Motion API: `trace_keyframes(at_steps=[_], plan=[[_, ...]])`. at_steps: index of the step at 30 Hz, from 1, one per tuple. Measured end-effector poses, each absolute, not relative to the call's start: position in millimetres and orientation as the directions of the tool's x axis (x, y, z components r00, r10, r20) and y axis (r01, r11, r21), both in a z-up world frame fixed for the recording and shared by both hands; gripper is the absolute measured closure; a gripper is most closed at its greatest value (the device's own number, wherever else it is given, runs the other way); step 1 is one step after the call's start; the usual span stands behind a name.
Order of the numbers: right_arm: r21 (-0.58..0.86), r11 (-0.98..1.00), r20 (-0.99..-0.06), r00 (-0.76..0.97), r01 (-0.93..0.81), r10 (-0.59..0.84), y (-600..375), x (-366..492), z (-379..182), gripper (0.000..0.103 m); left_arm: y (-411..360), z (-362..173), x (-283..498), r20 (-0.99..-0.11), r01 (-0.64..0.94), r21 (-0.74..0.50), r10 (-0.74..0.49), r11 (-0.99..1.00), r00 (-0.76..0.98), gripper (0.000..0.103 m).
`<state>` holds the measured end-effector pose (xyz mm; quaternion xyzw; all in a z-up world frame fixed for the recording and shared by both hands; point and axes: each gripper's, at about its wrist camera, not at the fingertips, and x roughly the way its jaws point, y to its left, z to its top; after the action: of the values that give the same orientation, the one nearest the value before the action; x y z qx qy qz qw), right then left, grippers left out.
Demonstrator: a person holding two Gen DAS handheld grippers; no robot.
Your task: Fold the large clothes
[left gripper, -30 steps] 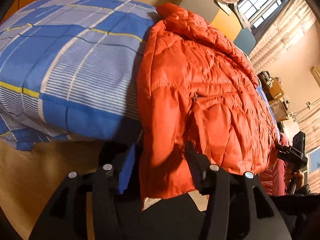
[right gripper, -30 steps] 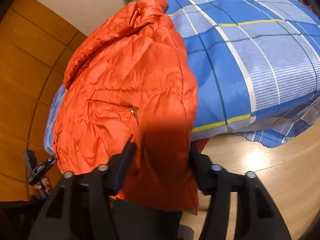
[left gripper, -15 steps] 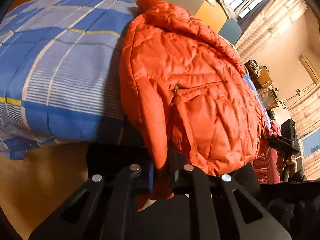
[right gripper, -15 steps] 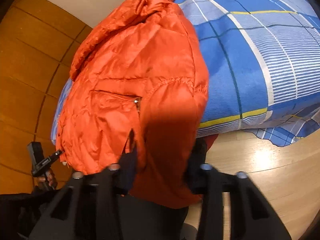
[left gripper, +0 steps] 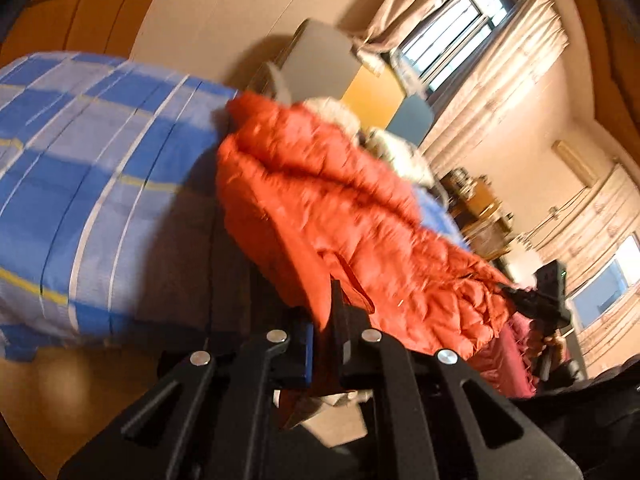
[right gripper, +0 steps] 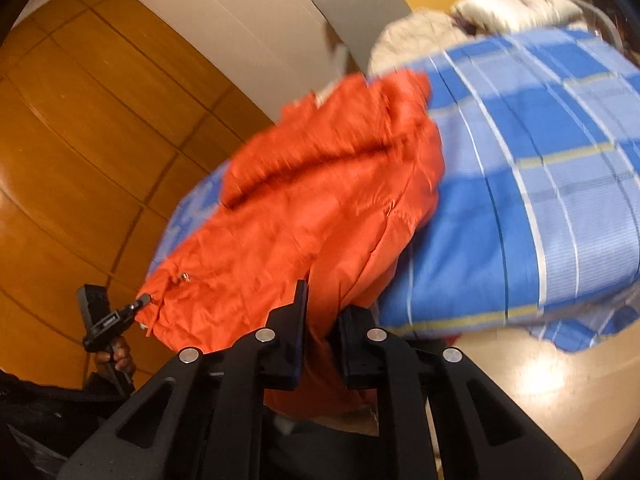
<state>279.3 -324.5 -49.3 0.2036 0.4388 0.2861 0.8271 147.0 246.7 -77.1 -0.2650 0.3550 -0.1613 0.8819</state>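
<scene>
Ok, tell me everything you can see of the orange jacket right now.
The orange jacket is a puffy quilted coat of shiny fabric with a zipped pocket. It lies on the blue plaid bedding, its lower hem at the near edge. The left gripper and right gripper are each shut on a fold of that hem; the right's jaws have just been closing. Both views are blurred, so finer details are unclear.

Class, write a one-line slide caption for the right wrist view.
Right gripper, its jaws just closing, pinches the hem of an orange puffer jacket lying on a blue plaid quilt.
</scene>
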Motion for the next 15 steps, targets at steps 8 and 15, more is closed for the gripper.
trace_keyframes(at_steps=[8, 15], plan=[[0.6, 0.743, -0.554, 0.517, -0.296, 0.653, -323, 331, -24, 0.091, 253, -36, 193, -0.472, 0.144, -0.593, -0.487, 0.792, 0.734, 0.097], [0.619, 0.756, -0.566, 0.548, -0.211, 0.616, -327, 390, -27, 0.091, 265, -32, 254, -0.487, 0.1, -0.587, -0.449, 0.804, 0.749, 0.097]])
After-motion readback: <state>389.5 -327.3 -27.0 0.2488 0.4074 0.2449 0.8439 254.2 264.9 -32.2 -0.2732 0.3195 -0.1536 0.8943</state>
